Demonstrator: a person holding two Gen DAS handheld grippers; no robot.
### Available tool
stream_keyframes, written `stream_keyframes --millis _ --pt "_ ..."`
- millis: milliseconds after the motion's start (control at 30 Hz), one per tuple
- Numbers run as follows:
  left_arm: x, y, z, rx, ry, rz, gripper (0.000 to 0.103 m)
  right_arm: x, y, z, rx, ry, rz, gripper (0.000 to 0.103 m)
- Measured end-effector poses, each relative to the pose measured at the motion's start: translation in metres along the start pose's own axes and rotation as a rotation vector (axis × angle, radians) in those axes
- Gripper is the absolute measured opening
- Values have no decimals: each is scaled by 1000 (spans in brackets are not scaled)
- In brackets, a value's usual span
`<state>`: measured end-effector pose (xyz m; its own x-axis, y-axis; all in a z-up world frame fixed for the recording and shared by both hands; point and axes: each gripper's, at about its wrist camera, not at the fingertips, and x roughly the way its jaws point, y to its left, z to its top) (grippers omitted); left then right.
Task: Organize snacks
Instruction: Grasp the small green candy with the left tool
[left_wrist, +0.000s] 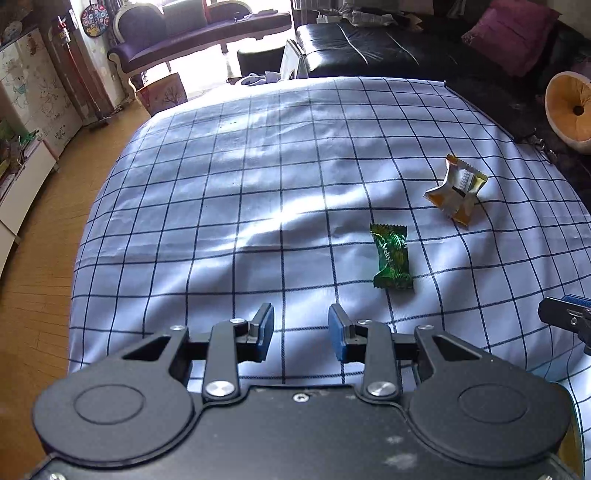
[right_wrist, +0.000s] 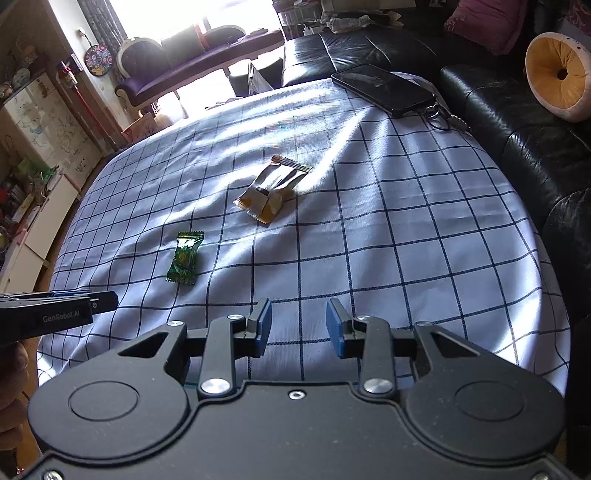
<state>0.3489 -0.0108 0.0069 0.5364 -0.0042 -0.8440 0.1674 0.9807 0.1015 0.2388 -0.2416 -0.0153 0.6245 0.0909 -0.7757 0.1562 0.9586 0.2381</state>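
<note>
Both cameras sit just behind their own fingers and look steeply down and forward across the checked tablecloth (left_wrist: 258, 192) toward the bright window and the purple chaise (left_wrist: 199, 33).

The left wrist view rides low over the near edge of the table, with the left gripper (left_wrist: 301, 332) filling its lower part. The right wrist view sits beside it and looks the same way over the right gripper (right_wrist: 299, 328).

Both views take in the green candy (left_wrist: 392, 256) (right_wrist: 185, 257), the yellow-and-silver packet (left_wrist: 456, 190) (right_wrist: 271, 188) and the black sofa (left_wrist: 369, 48) (right_wrist: 517, 122). Each sees the other gripper at its edge.
</note>
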Motion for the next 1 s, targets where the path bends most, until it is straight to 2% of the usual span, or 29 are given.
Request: stream_keyframes --millis 533,733,867,967,1000 --pt "28 -64 36 36 -10 -47 35 20 -15 3 29 33 -26 44" --pt "48 -72 39 50 2 -31 35 21 -16 4 27 35 -30 44" --pt "54 -66 40 24 -14 -38 37 22 -15 4 21 38 -37 44" --pt "55 -57 41 16 -18 -51 27 23 -14 4 17 38 -40 44" --pt "55 -54 41 17 -19 -57 26 23 -13 5 14 39 -42 44"
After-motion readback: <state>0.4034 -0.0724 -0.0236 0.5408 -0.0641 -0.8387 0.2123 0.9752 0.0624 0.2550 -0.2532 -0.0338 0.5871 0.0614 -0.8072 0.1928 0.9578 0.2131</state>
